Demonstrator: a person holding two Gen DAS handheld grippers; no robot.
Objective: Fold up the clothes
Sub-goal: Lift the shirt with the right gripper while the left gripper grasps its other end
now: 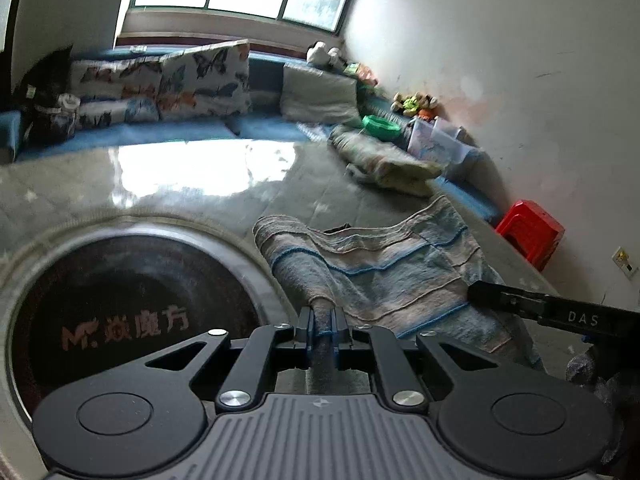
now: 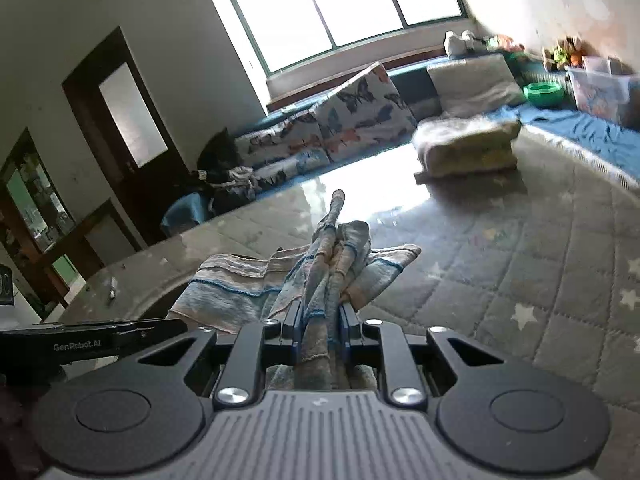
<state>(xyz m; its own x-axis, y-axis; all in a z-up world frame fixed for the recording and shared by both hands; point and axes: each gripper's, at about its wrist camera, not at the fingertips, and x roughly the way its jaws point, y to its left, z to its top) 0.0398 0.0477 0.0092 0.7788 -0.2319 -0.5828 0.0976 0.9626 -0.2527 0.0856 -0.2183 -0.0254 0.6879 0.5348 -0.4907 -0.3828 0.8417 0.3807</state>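
A blue and beige striped towel [image 1: 380, 268] lies spread on the grey quilted table cover [image 1: 312, 184]. My left gripper [image 1: 323, 322] is shut on one edge of the towel, which runs back between the fingers. My right gripper [image 2: 322, 316] is shut on a bunched fold of the same towel [image 2: 240, 284], with a peak of cloth sticking up ahead of it. In the left wrist view the right gripper's black body [image 1: 560, 312] shows at the right edge. In the right wrist view the left gripper's body [image 2: 88, 344] shows at the left edge.
A folded pile of cloth [image 1: 384, 156] [image 2: 468, 148] sits farther back on the table. A round dark inset plate with lettering [image 1: 128, 320] lies at the left. Behind are butterfly cushions [image 1: 200, 80], a green bowl [image 1: 380, 126], a plastic box [image 1: 436, 140] and a red stool [image 1: 532, 232].
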